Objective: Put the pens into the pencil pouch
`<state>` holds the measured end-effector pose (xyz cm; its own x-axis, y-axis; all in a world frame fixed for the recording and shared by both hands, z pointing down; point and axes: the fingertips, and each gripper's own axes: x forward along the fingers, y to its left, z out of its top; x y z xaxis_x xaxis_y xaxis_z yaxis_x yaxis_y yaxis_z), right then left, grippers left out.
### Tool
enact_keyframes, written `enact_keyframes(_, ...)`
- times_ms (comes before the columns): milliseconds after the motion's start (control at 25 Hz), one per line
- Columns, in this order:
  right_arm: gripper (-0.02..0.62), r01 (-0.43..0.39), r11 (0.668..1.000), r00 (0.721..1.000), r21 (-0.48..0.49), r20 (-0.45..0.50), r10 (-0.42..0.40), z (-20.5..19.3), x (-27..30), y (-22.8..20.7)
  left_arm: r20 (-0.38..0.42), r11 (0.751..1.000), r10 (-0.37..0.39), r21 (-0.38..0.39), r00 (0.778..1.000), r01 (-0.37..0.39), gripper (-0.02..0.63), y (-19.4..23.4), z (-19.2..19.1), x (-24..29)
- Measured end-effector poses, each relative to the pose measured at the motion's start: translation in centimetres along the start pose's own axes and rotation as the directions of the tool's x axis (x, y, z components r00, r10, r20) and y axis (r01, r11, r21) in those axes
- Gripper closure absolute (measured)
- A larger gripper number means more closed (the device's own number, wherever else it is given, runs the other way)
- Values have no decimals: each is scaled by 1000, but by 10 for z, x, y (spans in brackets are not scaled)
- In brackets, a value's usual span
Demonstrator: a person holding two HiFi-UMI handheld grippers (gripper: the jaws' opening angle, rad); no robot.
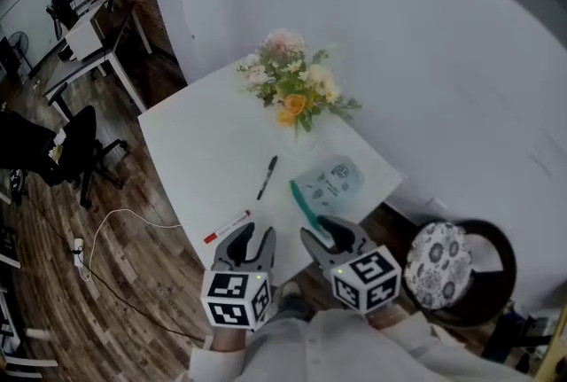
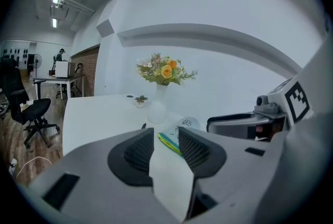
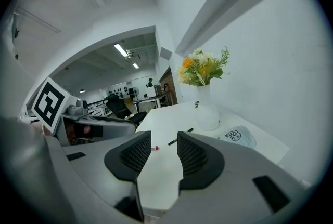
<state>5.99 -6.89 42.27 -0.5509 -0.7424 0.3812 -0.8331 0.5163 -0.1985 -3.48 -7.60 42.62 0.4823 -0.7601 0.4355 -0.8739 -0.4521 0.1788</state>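
The left claw (image 1: 257,234) and the right claw (image 1: 325,229) are held open and empty, side by side at the 6 o'clock edge of the white desk (image 1: 213,150). The pencil pouch (image 1: 332,181) is laid flat at 12 o'clock of the right claw. A black pen (image 1: 267,177) is seen at the pouch's 9 o'clock, and a red-capped white pen (image 1: 227,227) at its 8 o'clock.

Surface (image 1: 204,150): white.
Black pen (image 1: 267,177): all black.
White pen (image 1: 227,227): red ends.
Pencil pouch (image 1: 335,179): pale blue, green zip edge, black print.
Flowers (image 1: 292,88): orange, pink, cream, green leaves.
My left hand-held gripper (image 1: 255,238) and right hand-held gripper (image 1: 326,234): grey, with black-and-white square markers.
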Motion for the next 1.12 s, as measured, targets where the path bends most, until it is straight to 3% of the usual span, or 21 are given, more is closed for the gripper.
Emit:
enact_keyframes(440,451,52,999,999,-14,6,-52,30,44,-22,-9,999,-40,27,999,41,477,37,23,33)
enact_keyframes(1120,451,74,997,997,-29,-29,-75,35,65,-28,-48,998,-64,11,997,65,477,63,6,34)
